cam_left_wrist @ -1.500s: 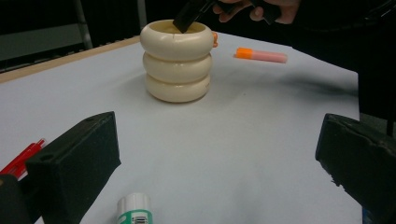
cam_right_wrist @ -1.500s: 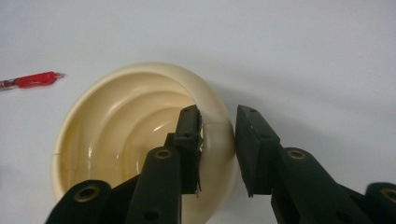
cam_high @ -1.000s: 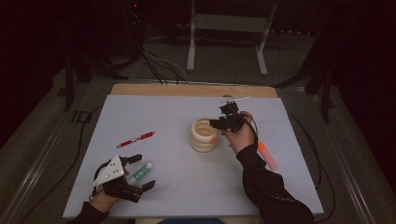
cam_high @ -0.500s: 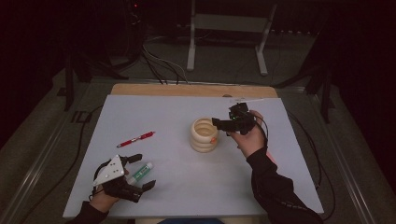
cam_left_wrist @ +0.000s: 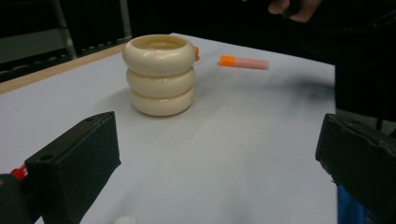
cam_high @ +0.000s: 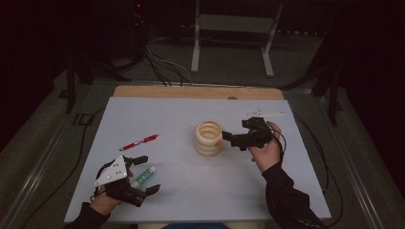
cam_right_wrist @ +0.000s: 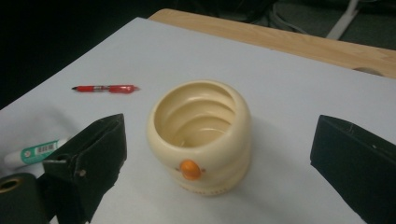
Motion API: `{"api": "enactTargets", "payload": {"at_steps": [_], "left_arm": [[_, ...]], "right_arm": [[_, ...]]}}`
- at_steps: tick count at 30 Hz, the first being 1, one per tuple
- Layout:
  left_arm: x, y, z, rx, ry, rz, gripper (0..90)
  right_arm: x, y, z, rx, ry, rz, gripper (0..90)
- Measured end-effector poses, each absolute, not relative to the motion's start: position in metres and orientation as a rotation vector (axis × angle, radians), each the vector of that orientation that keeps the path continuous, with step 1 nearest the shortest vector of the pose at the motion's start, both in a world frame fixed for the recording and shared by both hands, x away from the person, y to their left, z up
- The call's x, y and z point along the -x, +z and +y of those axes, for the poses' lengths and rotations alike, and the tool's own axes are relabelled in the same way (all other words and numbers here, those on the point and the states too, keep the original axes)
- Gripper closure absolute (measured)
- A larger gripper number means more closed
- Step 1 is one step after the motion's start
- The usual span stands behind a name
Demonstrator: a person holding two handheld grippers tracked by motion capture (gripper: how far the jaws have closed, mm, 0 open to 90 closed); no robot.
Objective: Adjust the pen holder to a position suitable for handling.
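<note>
The person wears dark long sleeves on both arms. The left tongs are black, with a grey three-cornered plate on top that has small dark screw holes. The right tongs are also black, and a thin black cable trails from them. Seen close, the jaws are thick, blocky and matte black, with small round holes on the side.
</note>
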State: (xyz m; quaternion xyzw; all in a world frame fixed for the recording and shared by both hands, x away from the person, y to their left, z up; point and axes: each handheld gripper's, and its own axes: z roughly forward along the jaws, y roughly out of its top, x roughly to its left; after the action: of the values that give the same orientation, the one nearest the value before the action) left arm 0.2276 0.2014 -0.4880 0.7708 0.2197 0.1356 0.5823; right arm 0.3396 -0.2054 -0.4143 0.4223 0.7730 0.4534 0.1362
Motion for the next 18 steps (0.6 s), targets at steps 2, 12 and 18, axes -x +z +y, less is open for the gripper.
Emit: {"api": "enactTargets", "payload": {"at_steps": [2, 12, 18], "left_arm": [[-0.229, -0.486, 0.203, -1.805, 0.317, 0.515, 0.3], [-0.241, -0.47, 0.216, -1.808, 0.33, 0.523, 0.3], [-0.247, -0.463, 0.221, -1.814, 0.35, 0.529, 0.3]], "right_arm": [[-0.334, -0.417, -0.21, -1.217, 1.319, 2.223, 2.9], [-0.313, -0.436, -0.23, -1.176, 1.353, 2.19, 1.9], [-0.298, -0.451, -0.238, -1.119, 1.409, 2.195, 2.0]]}}
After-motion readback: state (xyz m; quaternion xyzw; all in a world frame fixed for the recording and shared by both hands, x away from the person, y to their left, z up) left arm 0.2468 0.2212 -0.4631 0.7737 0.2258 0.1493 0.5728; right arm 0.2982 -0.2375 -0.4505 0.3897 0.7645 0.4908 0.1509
